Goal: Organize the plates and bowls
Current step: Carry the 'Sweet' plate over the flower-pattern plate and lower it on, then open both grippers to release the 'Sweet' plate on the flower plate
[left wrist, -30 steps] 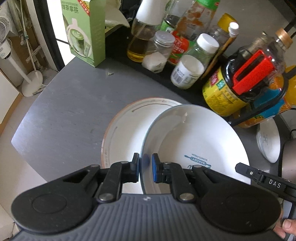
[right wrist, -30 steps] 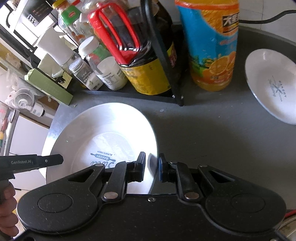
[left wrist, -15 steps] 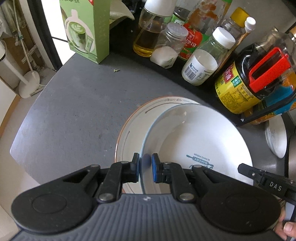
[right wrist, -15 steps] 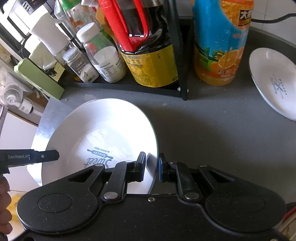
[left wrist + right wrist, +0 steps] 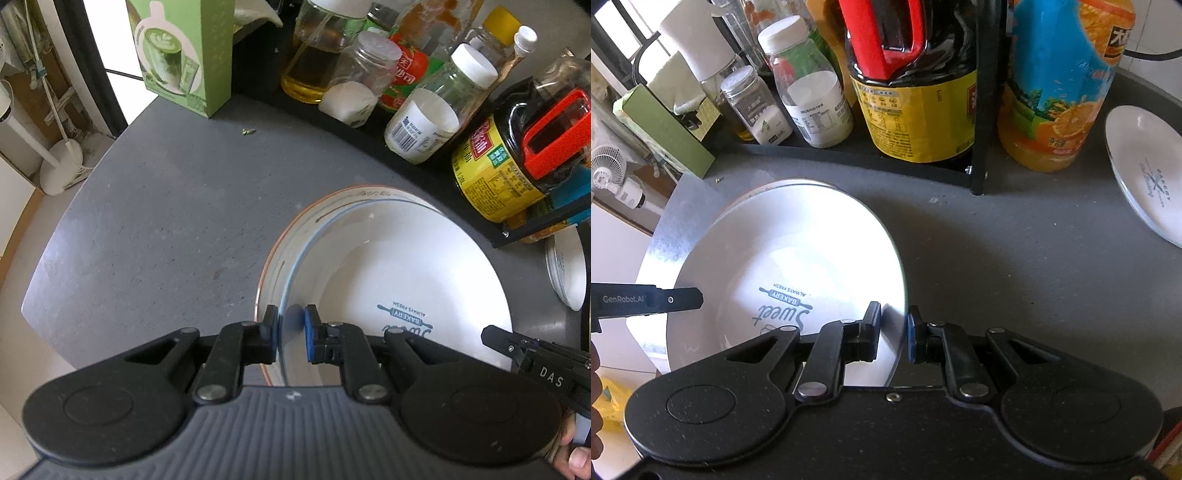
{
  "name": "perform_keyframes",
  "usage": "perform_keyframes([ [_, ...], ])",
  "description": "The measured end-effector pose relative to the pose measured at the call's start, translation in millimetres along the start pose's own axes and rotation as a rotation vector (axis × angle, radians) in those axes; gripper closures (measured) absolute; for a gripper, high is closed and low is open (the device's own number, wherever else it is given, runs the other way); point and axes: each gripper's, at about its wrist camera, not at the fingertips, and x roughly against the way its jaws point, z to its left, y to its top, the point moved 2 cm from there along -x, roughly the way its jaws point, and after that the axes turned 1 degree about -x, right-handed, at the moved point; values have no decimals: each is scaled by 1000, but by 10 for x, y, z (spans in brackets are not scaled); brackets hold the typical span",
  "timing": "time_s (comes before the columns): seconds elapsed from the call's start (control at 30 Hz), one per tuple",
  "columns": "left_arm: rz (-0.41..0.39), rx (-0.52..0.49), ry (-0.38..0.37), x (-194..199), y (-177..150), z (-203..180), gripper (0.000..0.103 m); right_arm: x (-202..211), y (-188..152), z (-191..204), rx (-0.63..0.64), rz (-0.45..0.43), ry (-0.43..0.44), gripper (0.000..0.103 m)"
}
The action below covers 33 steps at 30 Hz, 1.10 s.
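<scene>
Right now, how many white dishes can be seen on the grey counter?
3. The Sweet Bakery plate is held by both tools above the orange-rimmed plate, which lies on the counter. A smaller dish lies at the right. Others may be hidden underneath.

the white plate (image 5: 406, 280) looks like glossy glazed ceramic, sitting on a matt, slightly rough grey tabletop (image 5: 166, 229), with clear glassy or plastic bottles (image 5: 436, 122) and a smooth green cardboard box (image 5: 184, 51) at the far side

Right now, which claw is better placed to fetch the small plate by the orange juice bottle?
Right claw: the small plate lies on its side, the left claw farther; both grip the Sweet Bakery plate.
</scene>
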Motion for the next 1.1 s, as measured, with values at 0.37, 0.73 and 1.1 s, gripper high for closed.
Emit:
perform_keyframes([
  [0.37, -38, -19, 4, 15, -6, 0, 90, -57, 21, 43, -9, 5, -39, 79],
  [0.73, -57, -59, 13, 25, -2, -19, 90, -113, -81, 57, -43, 23, -45, 60],
  [1.1, -79, -113, 35, 44, 19, -71, 88, -171, -70, 37, -95, 27, -17, 58],
])
